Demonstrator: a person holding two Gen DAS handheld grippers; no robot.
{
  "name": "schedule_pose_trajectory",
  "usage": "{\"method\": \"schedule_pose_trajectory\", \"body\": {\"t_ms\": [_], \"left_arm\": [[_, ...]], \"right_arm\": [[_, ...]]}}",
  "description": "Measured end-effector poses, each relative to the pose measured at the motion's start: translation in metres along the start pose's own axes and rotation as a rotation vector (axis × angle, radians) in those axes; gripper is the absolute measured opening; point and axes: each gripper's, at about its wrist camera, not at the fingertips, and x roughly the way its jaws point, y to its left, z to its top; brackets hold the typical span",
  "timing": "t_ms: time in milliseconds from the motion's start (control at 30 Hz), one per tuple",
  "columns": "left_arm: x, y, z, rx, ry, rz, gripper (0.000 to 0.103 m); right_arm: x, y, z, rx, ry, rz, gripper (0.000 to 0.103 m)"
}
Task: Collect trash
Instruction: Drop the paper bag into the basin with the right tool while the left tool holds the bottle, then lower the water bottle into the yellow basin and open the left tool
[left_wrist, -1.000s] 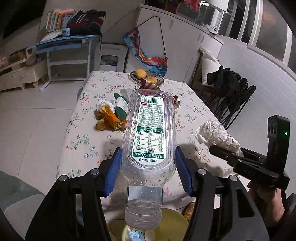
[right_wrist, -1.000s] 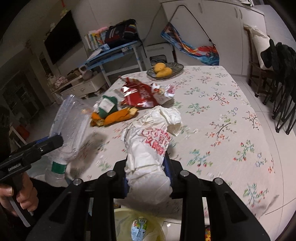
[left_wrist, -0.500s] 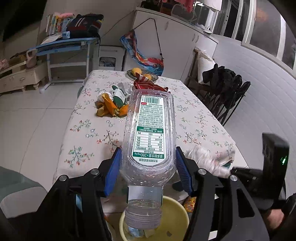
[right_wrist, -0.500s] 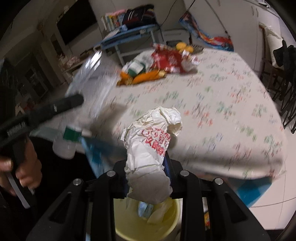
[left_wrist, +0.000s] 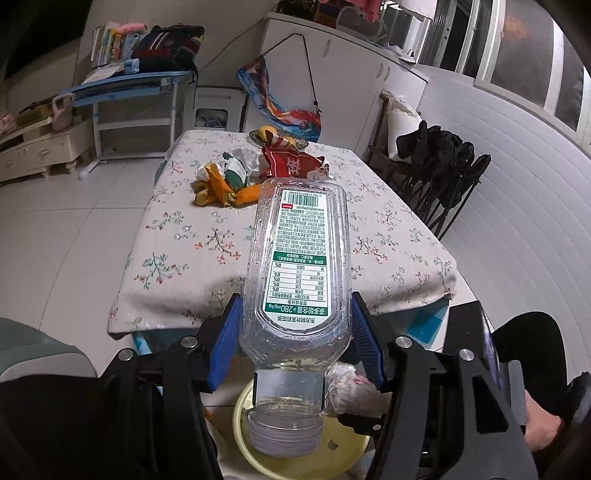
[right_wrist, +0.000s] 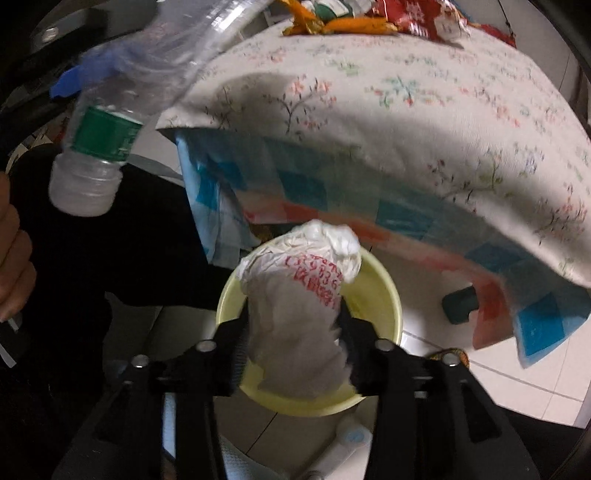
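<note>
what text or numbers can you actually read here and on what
"280 mg/kg": upside down on the green-edged label of the clear bottle held by the left gripper.
"0%": repeated in that label's table.
Red print on the crumpled white bag in the right gripper: too blurred.
Red snack wrapper: unreadable.

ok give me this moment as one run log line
left hand-held gripper: shut on plastic bottle, cap down | right hand-held gripper: shut on crumpled bag | both over yellow bin | wrappers on table

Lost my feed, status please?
Left claw shut on bottle. Right claw shut on crumpled bag, above yellow bin. Nothing blocking.
</note>
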Motion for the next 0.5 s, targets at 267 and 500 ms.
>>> {"method": "schedule_pose_trajectory", "body": {"t_ms": [267, 500], "left_arm": [[0.001, -0.003, -0.007, 0.024, 0.02, -0.003, 0.055], [0.006, -0.006, -0.014, 0.043, 0.054, -0.009, 0.055]], "right_arm": [[-0.008, -0.006, -0.004, 0.031, -0.023, 0.015, 0.058], [-0.038, -0.023, -0.003, 0.123, -0.16, -0.053, 0.066]]}}
